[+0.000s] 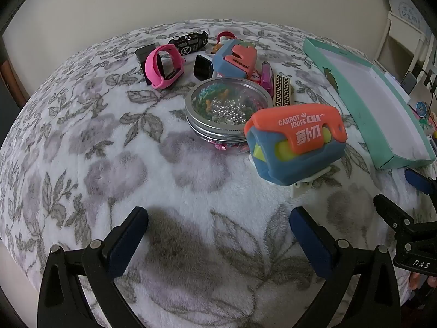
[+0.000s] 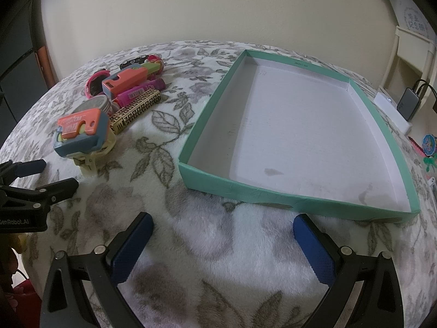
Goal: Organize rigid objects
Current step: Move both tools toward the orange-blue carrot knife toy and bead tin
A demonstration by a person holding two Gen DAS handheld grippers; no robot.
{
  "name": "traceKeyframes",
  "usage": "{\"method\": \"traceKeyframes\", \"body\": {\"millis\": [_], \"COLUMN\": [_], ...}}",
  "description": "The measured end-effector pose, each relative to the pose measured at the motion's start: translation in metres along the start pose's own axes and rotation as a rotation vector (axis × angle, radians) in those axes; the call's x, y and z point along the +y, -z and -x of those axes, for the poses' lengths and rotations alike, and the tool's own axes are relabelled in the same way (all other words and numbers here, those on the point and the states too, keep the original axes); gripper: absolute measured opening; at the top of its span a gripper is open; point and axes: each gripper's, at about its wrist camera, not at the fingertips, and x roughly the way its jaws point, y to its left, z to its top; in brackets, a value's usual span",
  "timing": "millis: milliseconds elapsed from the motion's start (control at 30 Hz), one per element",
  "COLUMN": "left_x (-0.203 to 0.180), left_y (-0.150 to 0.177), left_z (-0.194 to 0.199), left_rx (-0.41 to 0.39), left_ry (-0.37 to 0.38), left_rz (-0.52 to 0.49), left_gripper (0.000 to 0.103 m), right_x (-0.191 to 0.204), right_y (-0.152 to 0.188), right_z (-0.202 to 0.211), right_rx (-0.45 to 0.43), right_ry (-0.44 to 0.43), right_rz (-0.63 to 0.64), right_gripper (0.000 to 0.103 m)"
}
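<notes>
A pile of small objects lies on a floral fleece blanket. Nearest is a blue and orange carrot knife toy [image 1: 296,143] [image 2: 80,134] resting on a cream clip [image 2: 90,161]. Behind it stand a round jar [image 1: 226,112] of beads with a metal lid, a second carrot knife toy [image 1: 236,60], a pink watch band [image 1: 164,67], a black toy car [image 1: 188,42] and a gold patterned bar [image 2: 136,110]. A shallow teal box [image 2: 300,134] with a white, bare floor sits to the right. My left gripper [image 1: 218,242] and right gripper [image 2: 224,248] hover open over bare blanket with nothing between their fingers.
A smartwatch face [image 1: 203,67] and a pink lighter [image 2: 136,94] lie in the pile. The right gripper's fingers [image 1: 396,216] show at the left wrist view's right edge. A cream wall rises behind; a shelf and a power bank [image 2: 408,105] stand far right.
</notes>
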Motion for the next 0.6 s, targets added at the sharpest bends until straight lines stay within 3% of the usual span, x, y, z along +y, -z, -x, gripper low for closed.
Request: {"method": "traceKeyframes", "body": {"millis": [367,600], "left_x": [0.001,0.0], "left_y": [-0.002,-0.002], "left_z": [-0.001,0.003], "left_rx": [0.004,0.015], "left_ry": [0.005,0.026], "left_rz": [-0.003,-0.009], "left_gripper": [0.103,0.103], "right_x": [-0.001,0.005], "right_y": [0.0,-0.003], "right_z": [0.001,0.016], "right_rx": [-0.006,-0.059], "right_ry": [-0.009,-0.034], "right_rz": [0.004,0.036], "right_gripper": [0.103,0.103]}}
